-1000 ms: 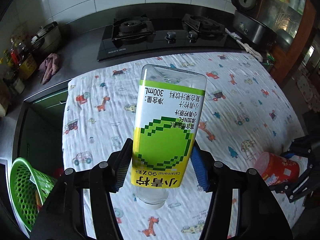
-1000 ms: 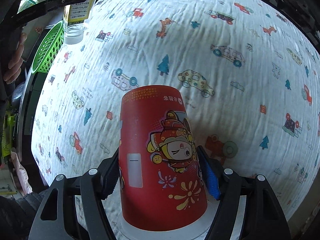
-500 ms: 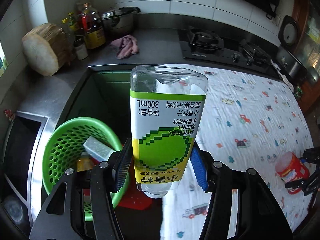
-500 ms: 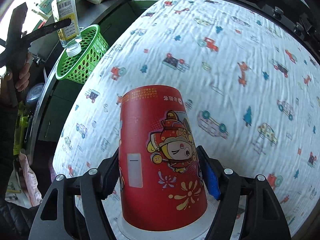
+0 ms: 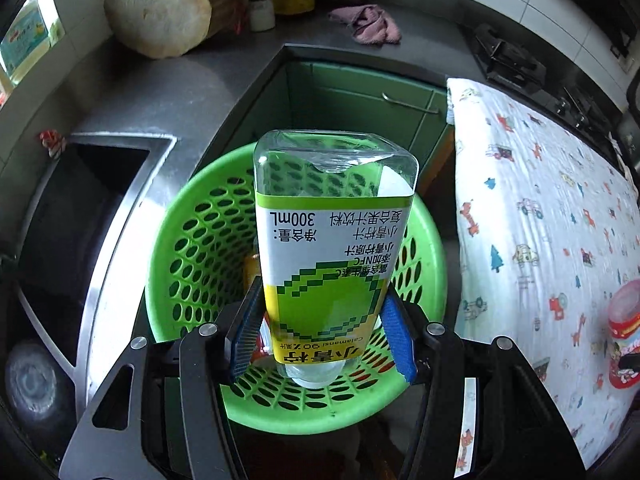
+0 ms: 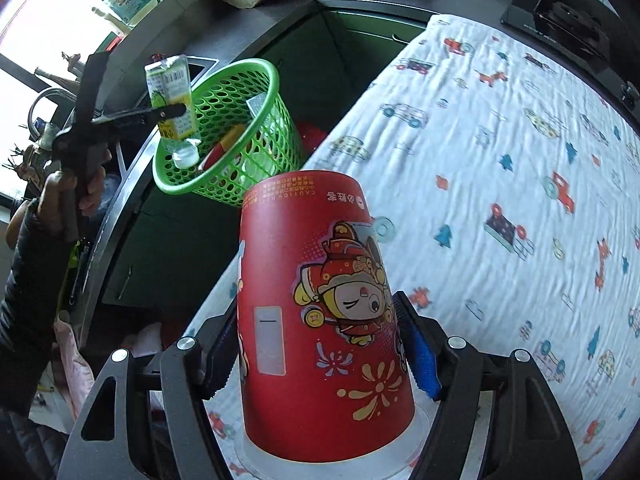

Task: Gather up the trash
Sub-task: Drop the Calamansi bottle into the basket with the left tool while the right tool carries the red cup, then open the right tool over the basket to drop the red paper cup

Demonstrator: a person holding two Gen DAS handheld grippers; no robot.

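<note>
Grey kitchen counter (image 5: 132,92) wraps the upper left of our left wrist view, with a steel sink (image 5: 80,208) at the left edge and green cabinet doors (image 5: 360,100) at upper centre. A table under a white cloth printed with cars and animals (image 6: 500,168) fills the right half of both views.

A second ago that cloth lay under our left gripper; now the green perforated basket (image 5: 192,240) sits there instead, at centre frame, on the floor between sink and table. It already holds some trash: a grey block and something red and yellow show inside it in the right wrist view.

Our left gripper (image 5: 322,332) pinches the empty juice bottle (image 5: 332,240) by its green-and-yellow label, blue pads pressed on both sides, cap end pointing down into the basket's mouth. In the right wrist view, upper left, the bottle hangs just above the near rim, so we judge the carry done and the release as the next step.

Our right gripper (image 6: 320,356) clamps the red paper cup (image 6: 316,312), upside down on its clear lid, at lower centre. It now hangs over the table's left edge, with the basket nearer than it was a second ago. We judge it should follow the bottle in.

A pink rag (image 5: 366,26) lies on the counter at top centre, beside a round wooden block (image 5: 156,8).
</note>
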